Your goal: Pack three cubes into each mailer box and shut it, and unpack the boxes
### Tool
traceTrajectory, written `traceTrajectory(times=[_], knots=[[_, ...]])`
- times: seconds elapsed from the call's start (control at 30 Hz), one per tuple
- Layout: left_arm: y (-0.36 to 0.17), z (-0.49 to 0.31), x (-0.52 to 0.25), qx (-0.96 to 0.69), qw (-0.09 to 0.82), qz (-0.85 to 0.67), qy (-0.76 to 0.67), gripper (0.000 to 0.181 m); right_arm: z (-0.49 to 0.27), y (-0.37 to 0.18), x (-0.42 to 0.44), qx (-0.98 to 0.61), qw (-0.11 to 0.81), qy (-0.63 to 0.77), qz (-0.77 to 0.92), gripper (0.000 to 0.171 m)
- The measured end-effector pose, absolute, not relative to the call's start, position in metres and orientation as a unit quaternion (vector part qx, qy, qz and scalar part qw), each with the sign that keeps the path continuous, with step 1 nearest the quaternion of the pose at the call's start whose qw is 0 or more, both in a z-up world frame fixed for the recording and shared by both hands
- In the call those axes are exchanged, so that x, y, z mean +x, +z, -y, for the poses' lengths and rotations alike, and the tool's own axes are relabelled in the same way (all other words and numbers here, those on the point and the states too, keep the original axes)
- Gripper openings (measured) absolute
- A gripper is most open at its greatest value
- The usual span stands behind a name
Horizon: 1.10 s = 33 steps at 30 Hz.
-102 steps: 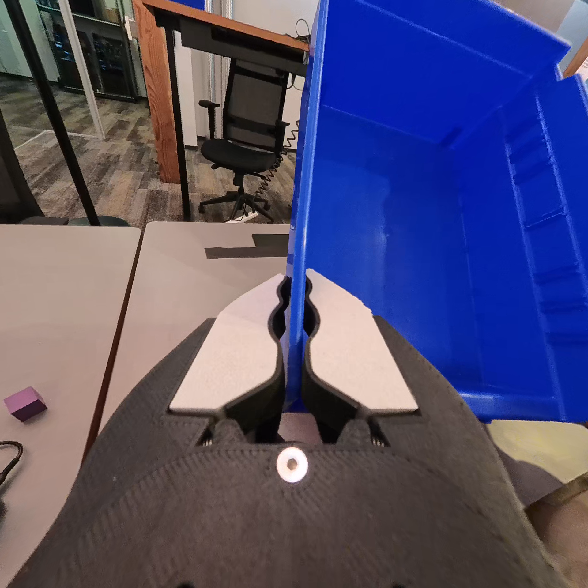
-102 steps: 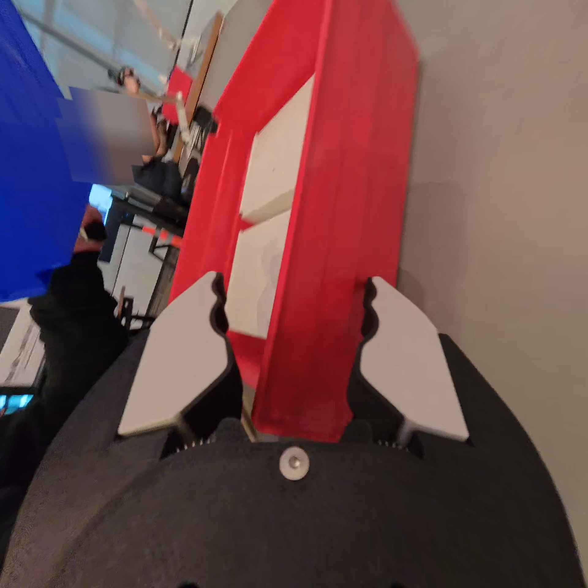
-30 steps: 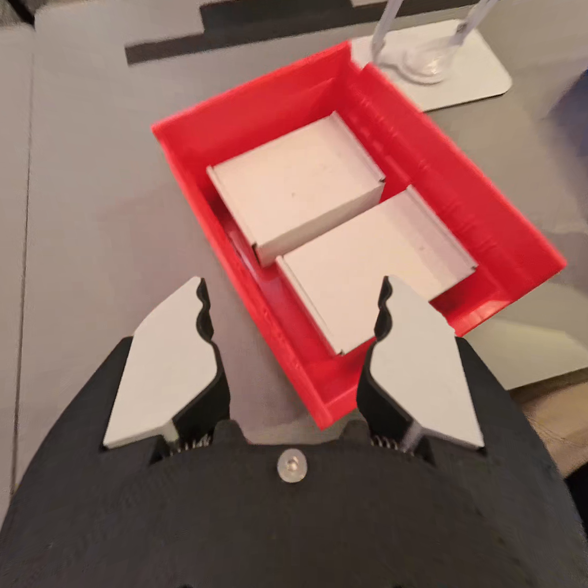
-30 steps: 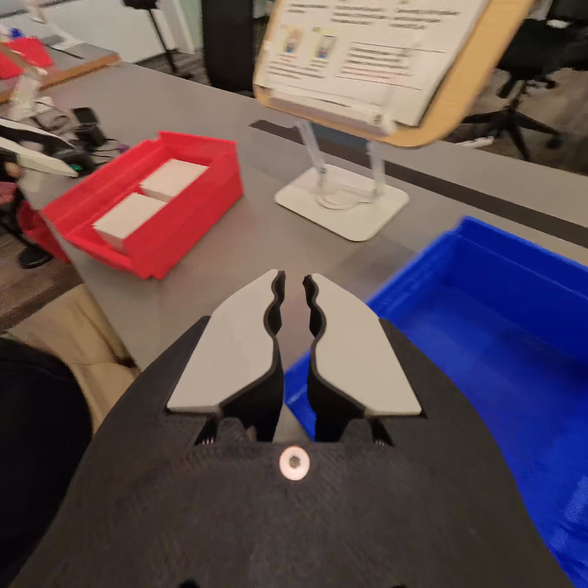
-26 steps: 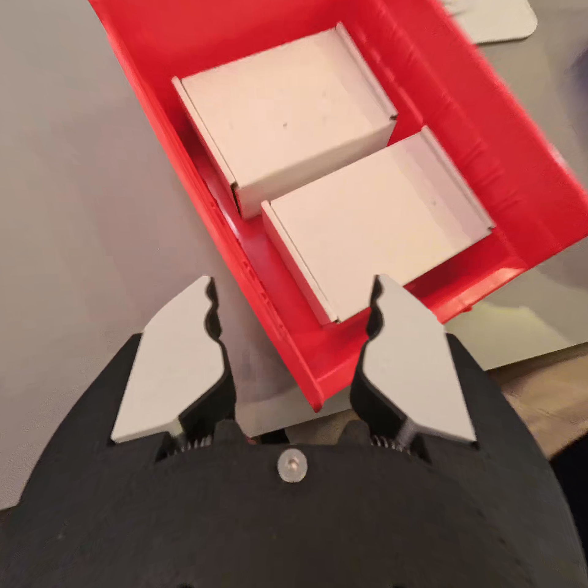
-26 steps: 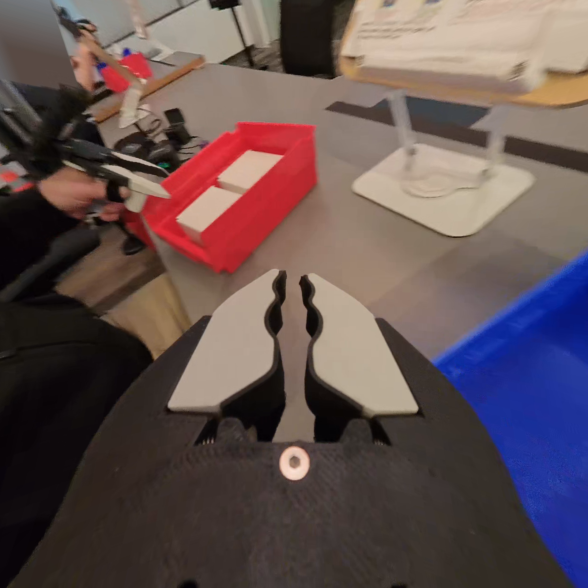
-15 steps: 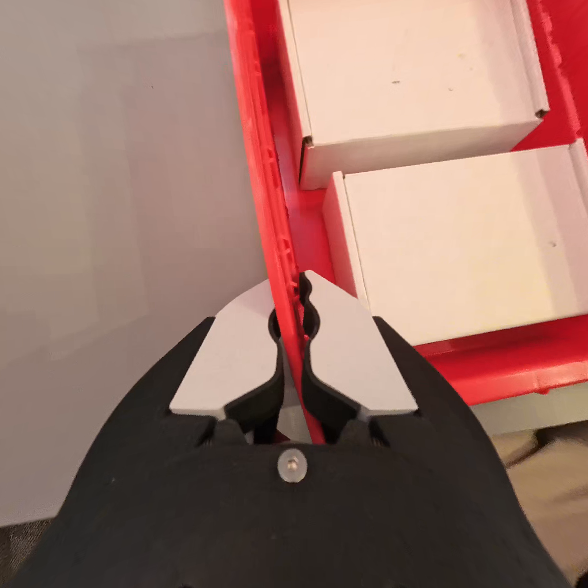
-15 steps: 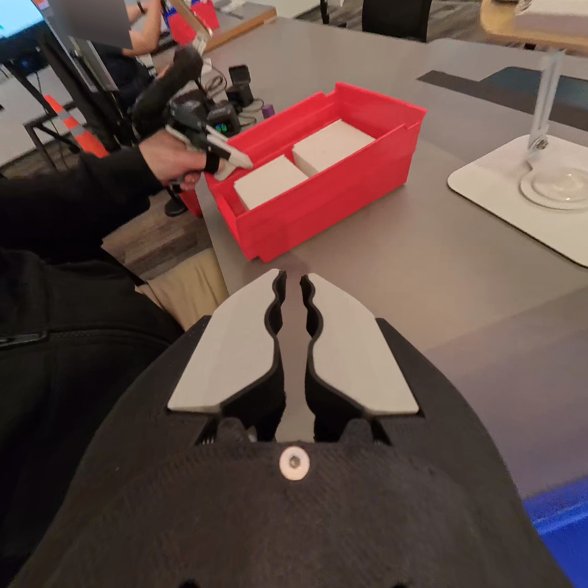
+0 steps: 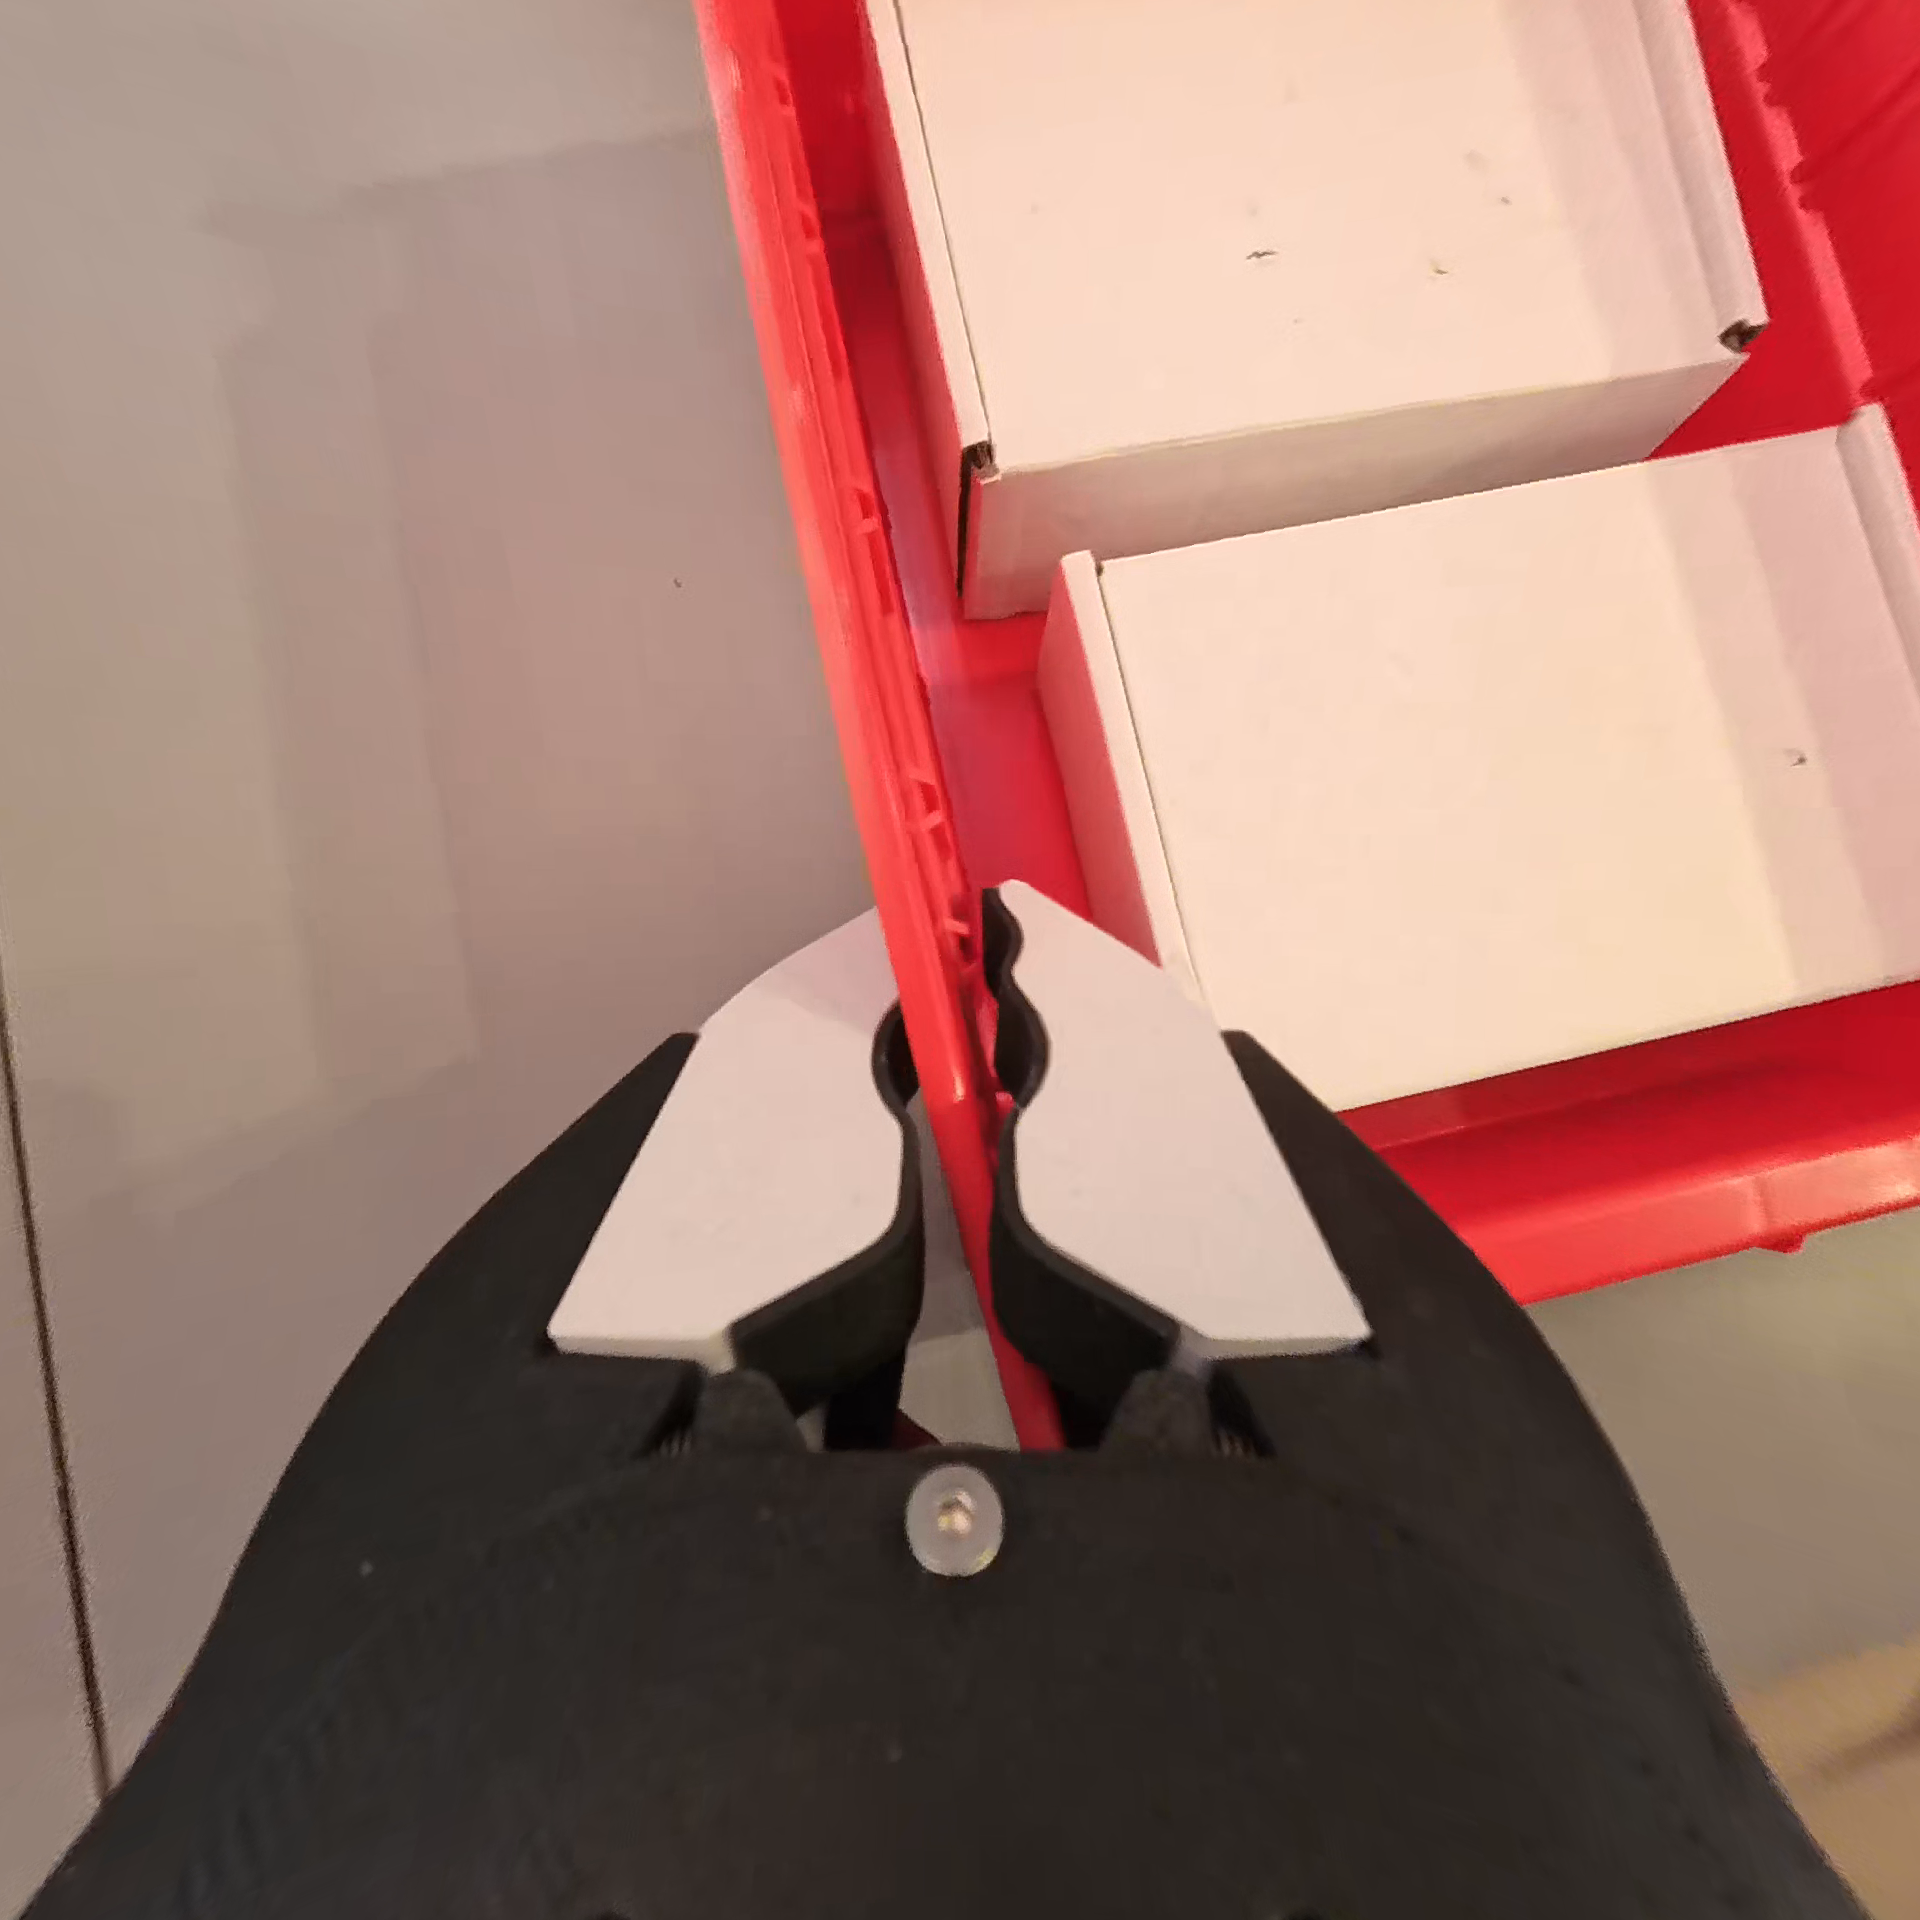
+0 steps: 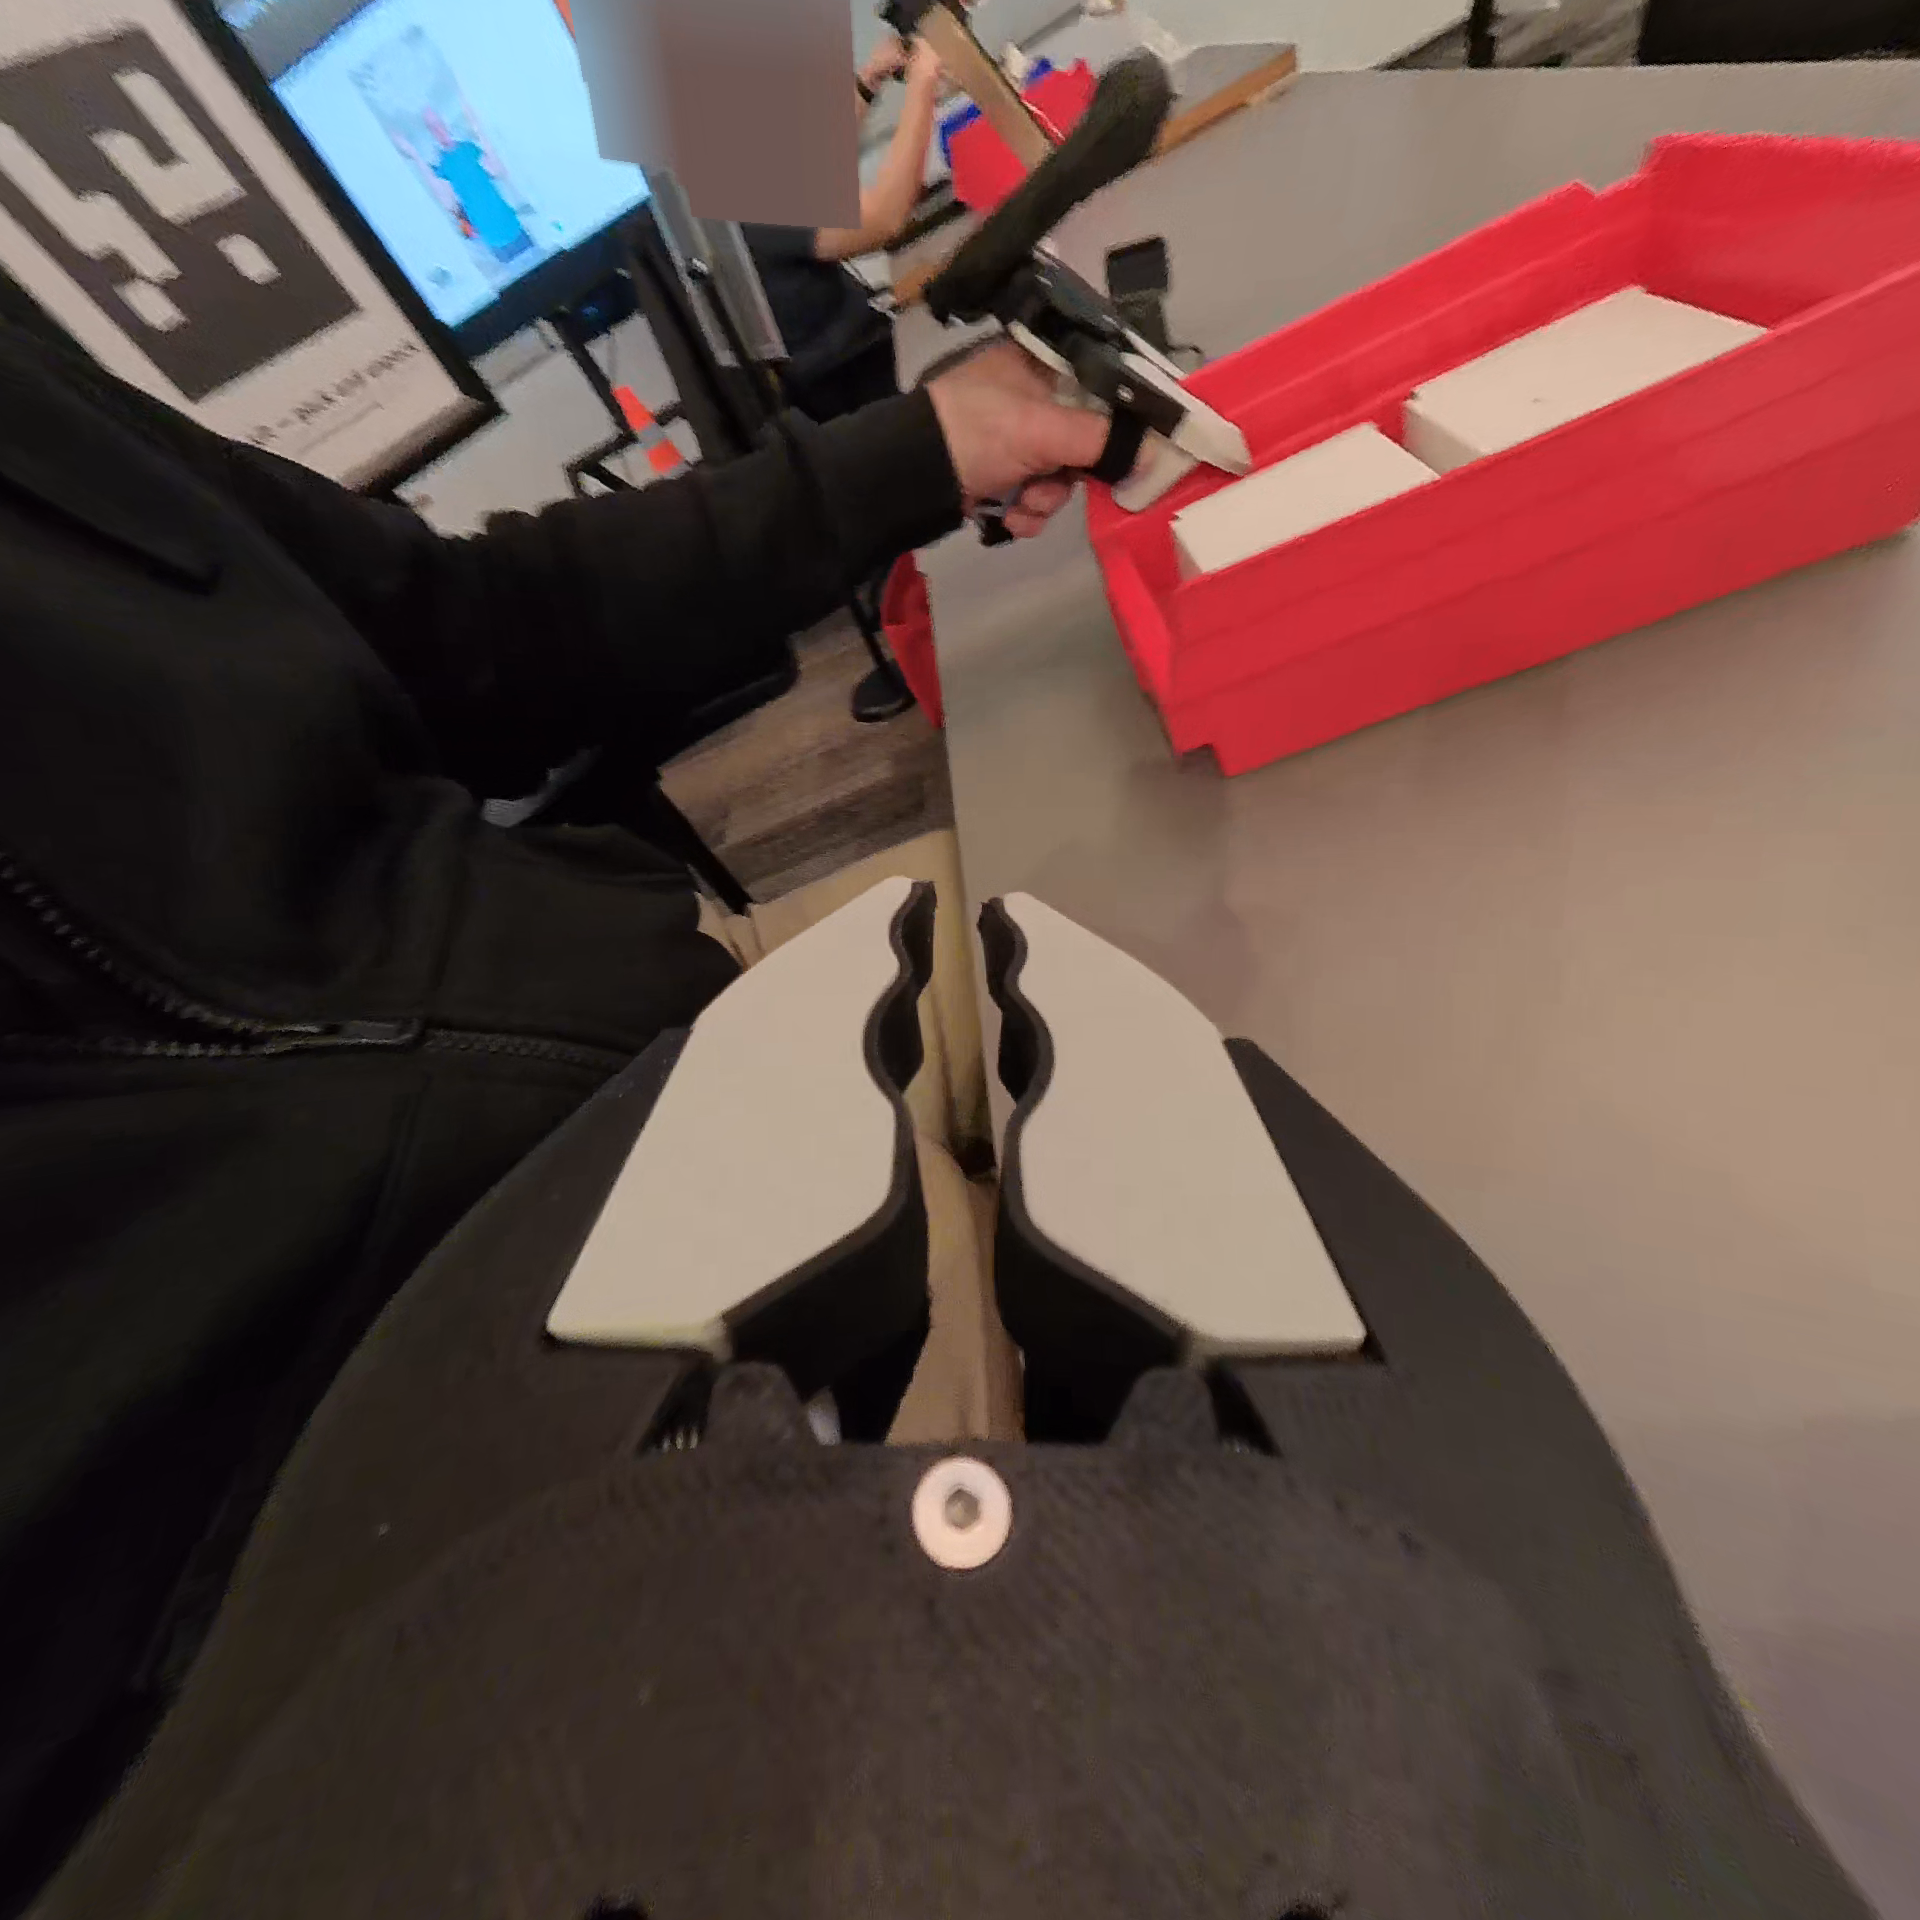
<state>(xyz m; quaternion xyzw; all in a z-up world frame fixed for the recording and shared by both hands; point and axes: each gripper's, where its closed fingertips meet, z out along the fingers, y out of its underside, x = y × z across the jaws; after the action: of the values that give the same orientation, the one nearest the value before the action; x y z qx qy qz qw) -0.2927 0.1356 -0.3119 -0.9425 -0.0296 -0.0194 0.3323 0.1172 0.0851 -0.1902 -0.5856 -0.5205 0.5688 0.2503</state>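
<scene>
A red bin [image 9: 831,436] holds two closed white mailer boxes, a far one [image 9: 1299,239] and a near one [image 9: 1475,790]. My left gripper [image 9: 951,935] is shut on the bin's left wall near its front corner, one finger outside and one inside. In the right wrist view the same red bin [image 10: 1455,644] sits at the table's left edge with both white boxes [image 10: 1299,499] inside, and the left gripper [image 10: 1174,436] clamps its wall. My right gripper [image 10: 956,914] is shut and empty above the table's near edge. No cubes show.
The grey table [image 10: 1507,1039] spreads to the right of my right gripper. A person's black sleeve [image 10: 520,582] reaches across to the bin. A screen on a stand [image 10: 457,156], other tables and a seated person are in the background. The grippers' ends are close to 45 cm from one another.
My left gripper dropped onto the bin's left wall and shut on it. My right gripper swung left, away from the blue bin and the paper stand, and stayed shut.
</scene>
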Motion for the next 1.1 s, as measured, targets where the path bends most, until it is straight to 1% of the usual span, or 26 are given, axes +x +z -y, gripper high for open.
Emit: traceTrajectory(times=[0.03, 0.07, 0.1, 0.13, 0.2, 0.23, 0.27, 0.33, 0.43, 0.5, 0.57, 0.7, 0.83, 0.9, 0.93, 0.97, 1.0, 1.03, 1.07, 1.1], knots=[[-0.310, -0.137, -0.296, -0.940, 0.338, 0.045, -0.023, 0.021, -0.083, -0.185, 0.117, -0.576, 0.247, 0.582, 0.519, 0.009], [-0.305, -0.138, -0.301, -0.934, 0.352, 0.058, -0.018, 0.041, -0.079, -0.179, 0.116, -0.562, 0.245, 0.595, 0.519, 0.011], [-0.293, -0.138, -0.304, -0.926, 0.373, 0.062, -0.007, 0.055, -0.077, -0.170, 0.117, -0.547, 0.251, 0.610, 0.516, 0.011], [-0.274, -0.139, -0.303, -0.913, 0.404, 0.053, 0.008, 0.063, -0.075, -0.159, 0.118, -0.526, 0.261, 0.628, 0.510, 0.011], [-0.220, -0.141, -0.282, -0.875, 0.484, 0.019, 0.019, 0.063, -0.070, -0.131, 0.121, -0.473, 0.277, 0.677, 0.491, 0.011], [-0.193, -0.142, -0.258, -0.855, 0.519, -0.006, 0.004, 0.062, -0.070, -0.121, 0.120, -0.456, 0.285, 0.692, 0.482, 0.012], [-0.173, -0.144, -0.226, -0.839, 0.543, -0.035, -0.026, 0.063, -0.066, -0.112, 0.118, -0.436, 0.284, 0.706, 0.480, 0.017], [-0.155, -0.146, -0.149, -0.822, 0.553, -0.098, -0.092, 0.064, -0.053, -0.097, 0.108, -0.398, 0.269, 0.730, 0.487, 0.021], [-0.149, -0.144, -0.033, -0.789, 0.559, -0.190, -0.172, 0.064, -0.025, -0.084, 0.086, -0.349, 0.253, 0.734, 0.525, 0.026], [-0.148, -0.141, 0.023, -0.768, 0.558, -0.227, -0.216, 0.064, -0.009, -0.074, 0.076, -0.312, 0.247, 0.743, 0.538, 0.030], [-0.152, -0.131, 0.070, -0.753, 0.530, -0.262, -0.291, 0.064, 0.002, -0.068, 0.071, -0.286, 0.240, 0.751, 0.545, 0.029], [-0.165, -0.123, 0.109, -0.748, 0.488, -0.289, -0.345, 0.058, 0.014, -0.060, 0.070, -0.254, 0.250, 0.764, 0.537, 0.033], [-0.174, -0.118, 0.122, -0.743, 0.480, -0.285, -0.369, 0.050, 0.029, -0.071, 0.065, -0.254, 0.236, 0.757, 0.553, 0.037], [-0.170, -0.116, 0.118, -0.730, 0.478, -0.280, -0.400, 0.059, 0.033, -0.073, 0.067, -0.249, 0.232, 0.754, 0.561, 0.036], [-0.165, -0.112, 0.116, -0.718, 0.473, -0.277, -0.428, 0.061, 0.032, -0.072, 0.069, -0.248, 0.235, 0.757, 0.558, 0.036], [-0.158, -0.108, 0.115, -0.705, 0.466, -0.279, -0.456, 0.059, 0.029, -0.069, 0.072, -0.244, 0.238, 0.763, 0.550, 0.036], [-0.154, -0.105, 0.114, -0.698, 0.463, -0.281, -0.468, 0.062, 0.026, -0.067, 0.075, -0.239, 0.238, 0.769, 0.542, 0.036], [-0.153, -0.101, 0.116, -0.692, 0.459, -0.293, -0.474, 0.060, 0.022, -0.064, 0.077, -0.237, 0.241, 0.774, 0.535, 0.036], [-0.152, -0.098, 0.116, -0.686, 0.460, -0.302, -0.477, 0.055, 0.020, -0.063, 0.079, -0.233, 0.243, 0.777, 0.531, 0.037], [-0.153, -0.099, 0.116, -0.686, 0.460, -0.304, -0.474, 0.058, 0.021, -0.063, 0.080, -0.231, 0.241, 0.779, 0.532, 0.037]])
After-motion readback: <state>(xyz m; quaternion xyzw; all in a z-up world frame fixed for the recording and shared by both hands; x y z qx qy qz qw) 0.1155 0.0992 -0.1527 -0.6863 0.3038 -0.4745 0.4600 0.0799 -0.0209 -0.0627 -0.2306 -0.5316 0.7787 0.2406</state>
